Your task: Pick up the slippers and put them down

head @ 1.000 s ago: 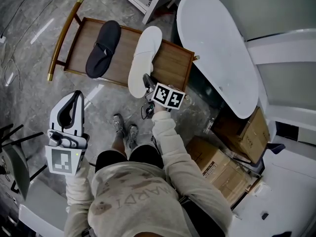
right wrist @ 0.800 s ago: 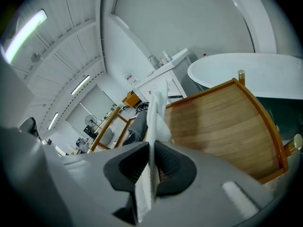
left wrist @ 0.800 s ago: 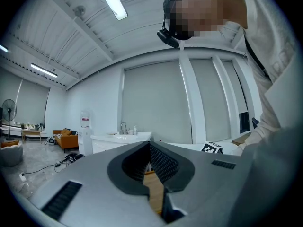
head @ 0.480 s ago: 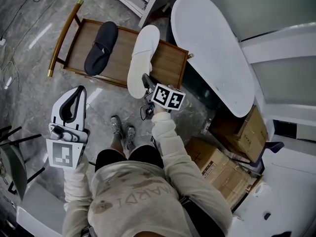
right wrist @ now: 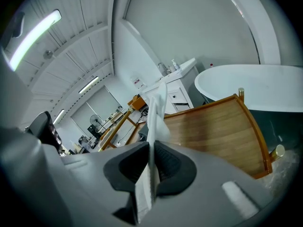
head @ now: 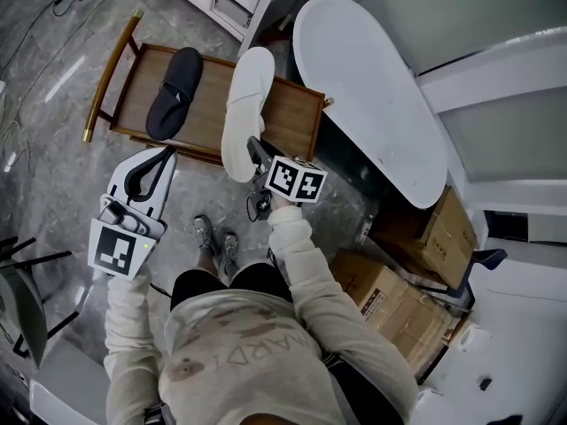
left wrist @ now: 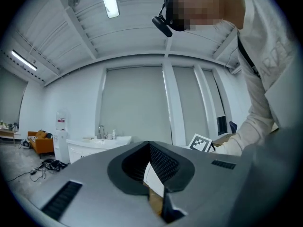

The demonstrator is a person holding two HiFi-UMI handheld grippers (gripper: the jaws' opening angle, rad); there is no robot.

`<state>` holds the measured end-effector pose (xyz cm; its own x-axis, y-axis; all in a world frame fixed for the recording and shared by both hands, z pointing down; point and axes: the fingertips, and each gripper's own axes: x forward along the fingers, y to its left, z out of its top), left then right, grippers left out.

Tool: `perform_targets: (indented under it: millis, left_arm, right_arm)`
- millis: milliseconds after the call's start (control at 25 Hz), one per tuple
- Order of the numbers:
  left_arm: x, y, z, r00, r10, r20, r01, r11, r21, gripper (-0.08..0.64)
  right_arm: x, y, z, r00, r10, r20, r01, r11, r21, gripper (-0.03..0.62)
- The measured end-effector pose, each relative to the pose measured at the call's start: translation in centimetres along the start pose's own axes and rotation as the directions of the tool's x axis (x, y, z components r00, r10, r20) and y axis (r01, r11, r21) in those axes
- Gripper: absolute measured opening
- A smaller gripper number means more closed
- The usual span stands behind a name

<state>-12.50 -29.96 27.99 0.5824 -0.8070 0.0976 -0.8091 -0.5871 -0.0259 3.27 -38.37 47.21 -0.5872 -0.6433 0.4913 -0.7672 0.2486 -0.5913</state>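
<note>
Two slippers: one white and one dark, pictured from above.
White slipper (head: 244,104): gripped at its near end by the right tool (head: 258,151) and stretched forward from the jaws over the wooden surface (head: 299,120).
Dark slipper (head: 173,91): laid flat on the surface, ahead and to the left of the right tool, ahead of the left tool (head: 166,156), well apart from both.
Right tool: clenched on the white slipper, whose edge is pinched thin between the pads.
Left tool: jaws pressed together with nothing held, short of the surface's near edge.
Bathtub (head: 372,96): seen to the right of the right tool.
</note>
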Motion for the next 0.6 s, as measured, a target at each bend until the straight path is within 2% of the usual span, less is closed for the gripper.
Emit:
perform_targets:
  millis: [240,600]
  left_arm:
    - [1.5,-2.2,0.2,0.995,-0.095,0.014,0.095,0.995,-0.001,0.003]
    - [1.8,-4.5,0.7,0.993,-0.118,0.026,0.118,0.993,-0.001,0.003]
  right_arm:
    - [-1.8,1.2,0.2,0.999,0.029,0.018,-0.028,0.999,-0.022,0.048]
    - [-4.7,3.4,0.9,0.993,0.088,0.073,-0.081,0.992,-0.095,0.049]
